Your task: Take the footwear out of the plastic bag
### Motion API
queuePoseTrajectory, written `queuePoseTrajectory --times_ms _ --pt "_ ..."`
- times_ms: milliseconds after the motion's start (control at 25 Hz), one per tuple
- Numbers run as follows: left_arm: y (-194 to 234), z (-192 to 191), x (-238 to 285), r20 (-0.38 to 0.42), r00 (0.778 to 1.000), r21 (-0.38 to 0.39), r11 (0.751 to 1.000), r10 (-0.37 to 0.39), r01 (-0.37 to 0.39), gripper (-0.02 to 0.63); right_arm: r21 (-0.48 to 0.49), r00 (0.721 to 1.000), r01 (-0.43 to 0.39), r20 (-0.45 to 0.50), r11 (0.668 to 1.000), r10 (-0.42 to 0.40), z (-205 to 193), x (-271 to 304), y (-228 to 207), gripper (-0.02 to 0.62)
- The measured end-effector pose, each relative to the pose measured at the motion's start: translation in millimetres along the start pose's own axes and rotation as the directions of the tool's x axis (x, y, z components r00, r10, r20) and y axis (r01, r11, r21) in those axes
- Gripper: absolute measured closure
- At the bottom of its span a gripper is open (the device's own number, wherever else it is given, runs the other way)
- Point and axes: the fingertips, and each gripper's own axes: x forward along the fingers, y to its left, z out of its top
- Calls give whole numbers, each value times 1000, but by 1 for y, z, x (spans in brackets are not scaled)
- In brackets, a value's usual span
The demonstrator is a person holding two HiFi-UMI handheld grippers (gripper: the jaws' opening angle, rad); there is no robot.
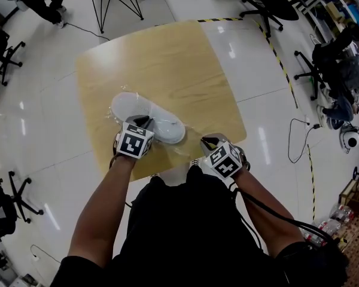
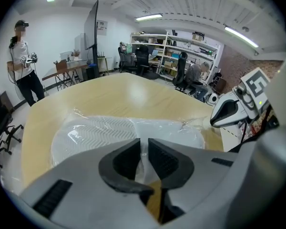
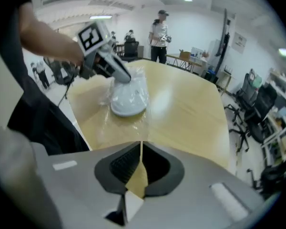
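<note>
Left claw (image 2: 143, 145): pinched shut on the plastic bag (image 2: 193, 128), right over the shoe (image 2: 100, 128).
Right claw (image 3: 141, 148): closed, nothing seen in it.
Shoe: inside the bag, on the table (image 1: 167, 58).
Risk: one pull may drag shoe and bag together, or rip the thin bag.

On my bench (image 1: 185, 70) the footwear (image 1: 164, 124) lies inside the plastic bag (image 2: 72, 117), near the front edge and left of centre. My left tongs (image 1: 145, 122) bear on its near side. My right tongs (image 1: 209, 142) sit further right at the bench's front edge, apart from the footwear.
</note>
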Motion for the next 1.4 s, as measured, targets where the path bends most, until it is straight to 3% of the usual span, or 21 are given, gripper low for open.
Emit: queuePoseTrajectory --times_ms 80,120,200,280,400,600,760,1000,1080,1160,1320,1400 --pt "1 0 -1 14 1000 -24 1000 -7 7 549 175 988 -126 111 976 107 25 2 12 570" --pt "1 0 -2 22 1000 -40 999 -13 13 549 273 973 -201 168 941 159 35 6 17 561" --pt "-1 1 -2 29 999 -59 998 -29 31 549 448 942 -317 249 836 223 45 18 19 527" --pt "-2 3 -1 27 999 -57 997 -46 48 549 560 929 -361 289 746 233 48 27 15 506" --pt "3 3 -1 24 998 -58 997 -55 57 549 648 929 -368 292 667 228 49 38 14 505" --pt "-1 2 -3 55 998 -64 997 -39 42 545 699 924 -383 295 604 244 49 38 15 532" --pt "-3 3 -6 67 997 -14 999 -37 38 545 694 891 -452 377 561 251 52 25 13 554" --pt "-10 3 -8 81 996 27 999 -34 32 543 750 888 -460 402 475 224 18 7 -5 565" --pt "-12 2 -10 78 996 35 999 -41 39 545 758 888 -459 407 463 214 10 -1 -11 566" --pt "-13 0 -12 70 996 48 998 -47 44 541 761 896 -443 398 475 198 6 -5 -16 566" --pt "-7 -4 -19 66 997 27 999 -35 34 534 736 914 -396 373 549 159 17 -2 -27 566" --pt "-3 -11 -26 38 999 15 1000 -21 20 536 706 924 -369 352 604 153 28 2 -32 567"
